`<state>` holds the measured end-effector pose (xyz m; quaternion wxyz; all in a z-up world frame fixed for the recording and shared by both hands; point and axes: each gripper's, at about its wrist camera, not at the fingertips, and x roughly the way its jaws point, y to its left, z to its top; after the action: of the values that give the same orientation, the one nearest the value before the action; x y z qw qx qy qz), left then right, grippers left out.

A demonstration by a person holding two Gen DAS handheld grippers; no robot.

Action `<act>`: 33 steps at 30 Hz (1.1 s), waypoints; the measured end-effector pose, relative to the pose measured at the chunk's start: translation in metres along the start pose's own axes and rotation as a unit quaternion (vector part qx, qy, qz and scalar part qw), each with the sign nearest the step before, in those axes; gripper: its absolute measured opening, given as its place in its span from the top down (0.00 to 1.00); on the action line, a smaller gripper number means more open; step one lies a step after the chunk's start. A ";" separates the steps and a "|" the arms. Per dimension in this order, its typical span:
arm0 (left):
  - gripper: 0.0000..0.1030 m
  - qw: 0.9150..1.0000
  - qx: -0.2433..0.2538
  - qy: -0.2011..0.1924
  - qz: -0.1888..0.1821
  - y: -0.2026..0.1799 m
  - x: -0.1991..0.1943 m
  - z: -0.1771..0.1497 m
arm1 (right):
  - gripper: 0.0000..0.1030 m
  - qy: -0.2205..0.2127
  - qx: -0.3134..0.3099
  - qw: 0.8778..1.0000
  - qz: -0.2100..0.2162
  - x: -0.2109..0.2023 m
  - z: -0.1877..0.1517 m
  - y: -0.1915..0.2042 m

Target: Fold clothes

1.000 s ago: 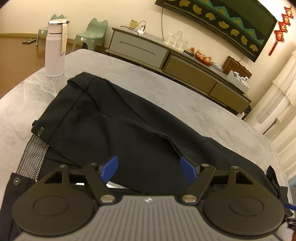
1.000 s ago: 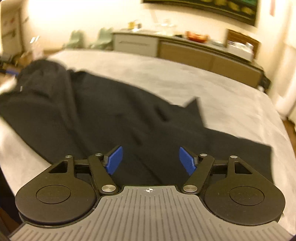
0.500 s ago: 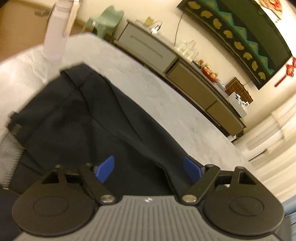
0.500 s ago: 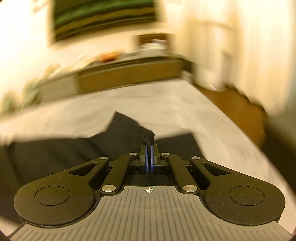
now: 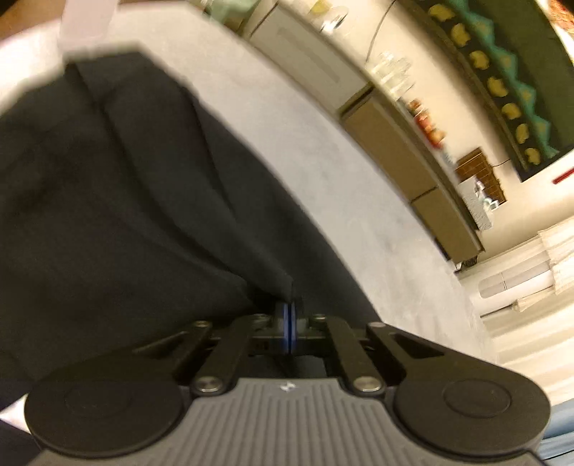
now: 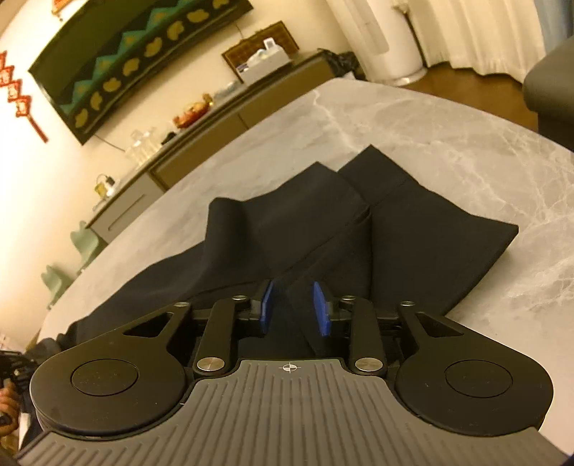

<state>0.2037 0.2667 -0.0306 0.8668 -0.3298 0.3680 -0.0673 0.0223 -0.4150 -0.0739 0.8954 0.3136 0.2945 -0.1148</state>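
Note:
Black trousers (image 5: 125, 215) lie spread over the grey marble table (image 5: 287, 125). My left gripper (image 5: 288, 315) is shut on a raised fold of the trousers, and the cloth pulls up to its blue pads. In the right wrist view the trouser legs (image 6: 412, 222) lie flat with their hems toward the far right table edge (image 6: 448, 136). My right gripper (image 6: 294, 301) is open just above them. Its blue pads (image 6: 266, 304) stand apart on either side of a seam ridge, not pinching it.
A pale bottle (image 5: 86, 21) stands at the table's far left corner. A long sideboard (image 6: 215, 125) runs along the wall behind the table. A dark chair (image 6: 549, 89) sits past the right edge. A person's hand (image 6: 7, 405) shows at the lower left.
My left gripper went from open to shut on a fold of the trousers. My right gripper, shut on cloth half a second ago, has opened and the legs lie flat.

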 end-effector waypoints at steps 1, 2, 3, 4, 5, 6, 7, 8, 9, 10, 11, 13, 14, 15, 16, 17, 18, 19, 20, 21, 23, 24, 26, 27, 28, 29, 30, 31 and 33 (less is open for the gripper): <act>0.99 1.000 0.002 -0.009 -0.007 0.000 -0.011 -0.003 | 0.69 -0.004 0.009 1.000 0.000 -0.002 0.000 -0.004; 0.99 1.000 0.005 -0.019 -0.013 0.000 -0.022 -0.006 | 0.69 -0.008 0.018 1.000 0.000 -0.003 0.000 -0.007; 0.99 0.999 0.007 -0.028 -0.020 0.000 -0.034 -0.008 | 0.69 -0.013 0.030 0.999 0.000 -0.005 0.000 -0.011; 0.99 0.999 0.006 -0.035 -0.023 0.009 -0.059 -0.025 | 0.69 -0.020 0.044 0.999 0.001 -0.006 -0.001 -0.016; 0.99 0.999 0.004 -0.041 -0.024 0.018 -0.087 -0.046 | 0.69 -0.027 0.058 0.998 0.001 -0.008 0.000 -0.021; 0.98 0.999 0.002 -0.032 -0.014 0.030 -0.103 -0.066 | 0.68 -0.033 0.071 0.997 0.001 -0.009 0.001 -0.026; 0.98 1.000 -0.001 -0.019 -0.001 0.043 -0.116 -0.086 | 0.65 -0.036 0.083 0.996 0.000 -0.009 0.002 -0.030; 0.97 1.000 -0.005 -0.010 0.012 0.053 -0.118 -0.094 | 0.64 -0.036 0.094 0.995 0.001 -0.008 0.002 -0.033; 0.94 1.000 -0.009 -0.001 0.025 0.063 -0.118 -0.100 | 0.63 -0.034 0.101 0.994 0.002 -0.007 0.002 -0.034; 0.90 0.999 -0.013 0.007 0.037 0.072 -0.117 -0.106 | 0.61 -0.033 0.104 0.994 0.002 -0.006 0.002 -0.035; 0.83 0.999 -0.008 0.008 0.043 0.078 -0.115 -0.107 | 0.59 -0.035 0.103 0.994 0.001 -0.007 0.002 -0.034; 0.72 0.998 -0.003 0.001 0.055 0.082 -0.109 -0.105 | 0.53 -0.045 0.096 0.994 -0.001 -0.013 0.002 -0.030; 0.66 0.998 0.000 -0.002 0.062 0.083 -0.106 -0.104 | 0.49 -0.050 0.093 0.994 -0.003 -0.017 0.001 -0.029; 0.61 0.998 0.001 -0.005 0.060 0.082 -0.104 -0.103 | 0.47 -0.056 0.089 0.994 -0.005 -0.021 0.001 -0.027; 0.58 0.998 0.003 -0.008 0.058 0.080 -0.103 -0.101 | 0.42 -0.060 0.084 0.995 -0.009 -0.024 0.001 -0.026; 0.54 0.998 0.005 -0.010 0.055 0.078 -0.103 -0.100 | 0.37 -0.062 0.076 0.995 -0.015 -0.027 0.002 -0.024; 0.52 0.998 0.006 -0.014 0.056 0.076 -0.104 -0.099 | 0.37 -0.063 0.063 0.996 -0.023 -0.030 0.002 -0.022; 0.49 0.998 0.007 -0.018 0.057 0.074 -0.105 -0.098 | 0.32 -0.062 0.047 0.997 -0.030 -0.031 0.003 -0.019; 0.46 0.998 0.008 -0.018 0.056 0.075 -0.107 -0.098 | 0.25 -0.055 0.030 0.997 -0.036 -0.029 0.004 -0.017; 0.46 0.998 0.007 -0.018 0.055 0.075 -0.109 -0.097 | 0.25 -0.047 0.012 0.998 -0.044 -0.026 0.005 -0.015; 0.45 0.998 0.003 -0.018 0.058 0.080 -0.111 -0.098 | 0.25 -0.033 -0.012 0.997 -0.064 -0.017 0.006 -0.015; 0.45 0.998 -0.001 -0.019 0.057 0.083 -0.112 -0.097 | 0.28 -0.028 -0.020 0.997 -0.074 -0.013 0.006 -0.016; 0.44 0.998 -0.012 -0.020 0.055 0.090 -0.112 -0.093 | 0.48 -0.019 -0.022 0.996 -0.089 -0.005 0.008 -0.020; 0.44 0.998 -0.018 -0.019 0.054 0.093 -0.111 -0.092 | 0.54 -0.016 -0.024 0.995 -0.095 -0.003 0.008 -0.022; 0.44 0.998 -0.021 -0.019 0.053 0.095 -0.109 -0.090 | 0.74 -0.014 -0.028 0.995 -0.095 -0.001 0.009 -0.022; 0.45 0.998 -0.020 -0.018 0.054 0.095 -0.108 -0.088 | 0.96 -0.008 -0.033 0.995 -0.092 0.001 0.010 -0.023; 0.45 0.998 -0.019 -0.018 0.056 0.095 -0.106 -0.087 | 0.96 -0.009 -0.040 0.995 -0.090 0.000 0.012 -0.023; 0.45 0.998 -0.017 -0.019 0.058 0.090 -0.102 -0.085 | 0.98 -0.018 -0.051 0.994 -0.090 -0.003 0.014 -0.022; 0.44 0.998 -0.012 -0.023 0.056 0.084 -0.104 -0.082 | 1.00 -0.052 -0.067 0.992 -0.092 -0.018 0.021 -0.021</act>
<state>0.0624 0.3262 -0.0633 0.8734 -0.3201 0.3670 -0.0067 0.0090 -0.4440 -0.0606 0.9143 0.2179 0.2818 -0.1928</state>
